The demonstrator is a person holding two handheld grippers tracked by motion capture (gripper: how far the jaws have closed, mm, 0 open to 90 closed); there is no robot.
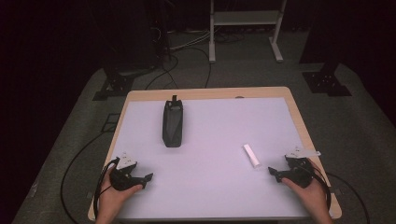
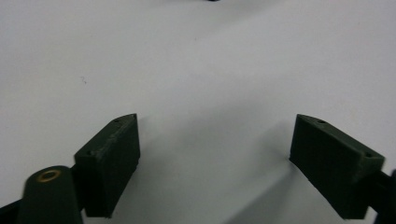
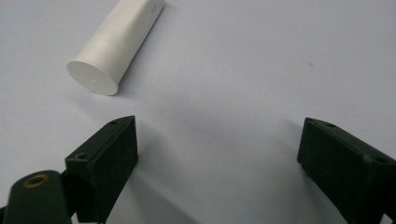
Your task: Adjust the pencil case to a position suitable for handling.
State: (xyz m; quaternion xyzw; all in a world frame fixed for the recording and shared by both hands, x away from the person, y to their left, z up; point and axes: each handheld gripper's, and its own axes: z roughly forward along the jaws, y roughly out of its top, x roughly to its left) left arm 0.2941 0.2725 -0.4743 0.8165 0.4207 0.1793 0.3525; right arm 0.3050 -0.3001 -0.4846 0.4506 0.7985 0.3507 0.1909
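High view: both grippers wide open, empty; right gripper (image 1: 275, 173) near white tube (image 1: 251, 156). Approach step, prob. Next: straddle tube w/ 2 jaws, close.

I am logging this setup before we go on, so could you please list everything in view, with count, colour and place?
white tube: one, white, lying on the table's near right part, just ahead of the right gripper; its capped end faces that gripper in the right gripper view.
black pouch: one, black, lying lengthways on the far left-centre of the table.
table: one, white top with a wooden edge.
white frame: one, white, on the floor beyond the table.
cables: several, black, on the grey floor.
left gripper: one, black, near left of the table, jaws open, holding nothing.
right gripper: one, black, near right, jaws open, holding nothing.
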